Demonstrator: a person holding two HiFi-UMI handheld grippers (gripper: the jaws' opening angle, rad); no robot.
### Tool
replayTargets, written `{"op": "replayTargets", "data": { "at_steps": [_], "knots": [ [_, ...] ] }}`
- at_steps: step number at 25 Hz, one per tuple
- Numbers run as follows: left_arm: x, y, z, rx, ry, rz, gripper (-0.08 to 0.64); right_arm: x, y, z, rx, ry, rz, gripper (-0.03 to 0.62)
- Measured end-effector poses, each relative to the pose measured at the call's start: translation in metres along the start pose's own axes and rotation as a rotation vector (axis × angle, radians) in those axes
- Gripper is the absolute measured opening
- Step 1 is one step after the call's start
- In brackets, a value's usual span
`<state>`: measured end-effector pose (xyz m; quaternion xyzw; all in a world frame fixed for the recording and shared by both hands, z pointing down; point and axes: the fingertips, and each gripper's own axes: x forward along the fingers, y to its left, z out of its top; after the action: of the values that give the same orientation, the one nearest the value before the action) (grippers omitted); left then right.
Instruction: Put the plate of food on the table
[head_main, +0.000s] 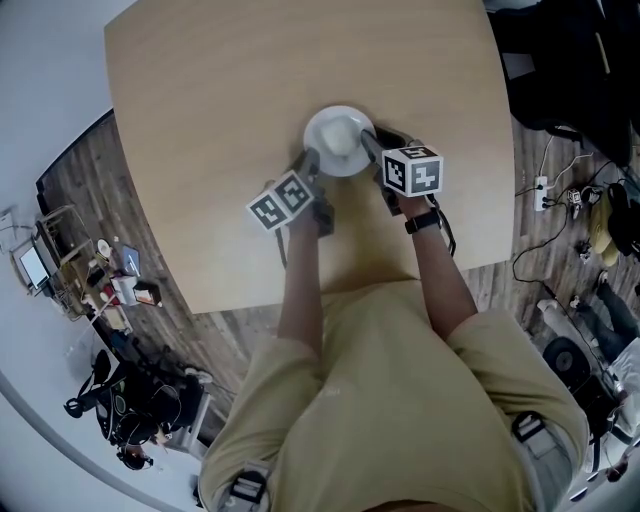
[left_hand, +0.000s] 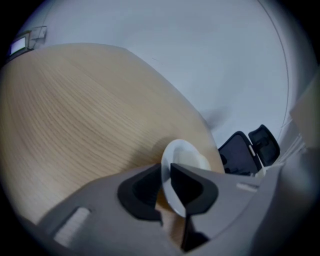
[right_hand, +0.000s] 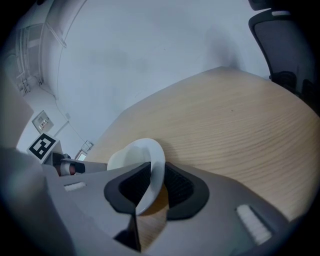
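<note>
Left hand-held gripper (head_main: 311, 160) and right hand-held gripper (head_main: 370, 143) straddle the plate (head_main: 338, 140) rim, jaws slack; plate seemingly rests on the tabletop (head_main: 200, 110), only withdrawal left.

Office or lab-style workroom. Pale wood table (head_main: 200, 150) on a wood-plank floor (head_main: 85, 195), with plain white walls (right_hand: 150, 55). Black office chair (left_hand: 248, 150) beside the table. Power strip (head_main: 541, 190) and loose cables (head_main: 535, 245) on the floor at right, cluttered gear (head_main: 115, 280) at left.

Black office chair (left_hand: 248, 150) stands by, power strip (head_main: 541, 190) lies on wooden floor (head_main: 100, 170)
</note>
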<state>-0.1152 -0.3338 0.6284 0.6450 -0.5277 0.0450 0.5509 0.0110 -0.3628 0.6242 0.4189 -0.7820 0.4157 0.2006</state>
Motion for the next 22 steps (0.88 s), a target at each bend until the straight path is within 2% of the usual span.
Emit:
{"op": "replayTargets", "data": {
  "at_steps": [5,9,12,15,19,22],
  "knots": [
    [-0.002,0.008,-0.002,0.053,0.018,0.036,0.058,0.005,0.004,-0.009,-0.058,0.031,-0.038,0.097],
    [0.001,0.007,-0.003,0.087,0.013,0.041,0.061,0.002,-0.002,-0.010,-0.037,0.014,-0.050,0.102],
    [0.003,0.002,-0.006,0.103,0.000,0.037,0.100,-0.010,-0.013,-0.007,0.001,-0.023,-0.068,0.114],
    [-0.002,-0.002,0.004,0.125,-0.053,0.034,0.110,-0.023,-0.018,0.005,0.033,-0.080,-0.062,0.118],
    [-0.018,-0.008,0.015,0.164,-0.102,0.032,0.110,-0.043,-0.008,0.019,-0.011,-0.149,-0.039,0.118],
    [-0.033,-0.023,0.019,0.275,-0.125,0.030,0.109,-0.062,0.007,0.028,-0.076,-0.214,-0.014,0.102]
  ]
}}
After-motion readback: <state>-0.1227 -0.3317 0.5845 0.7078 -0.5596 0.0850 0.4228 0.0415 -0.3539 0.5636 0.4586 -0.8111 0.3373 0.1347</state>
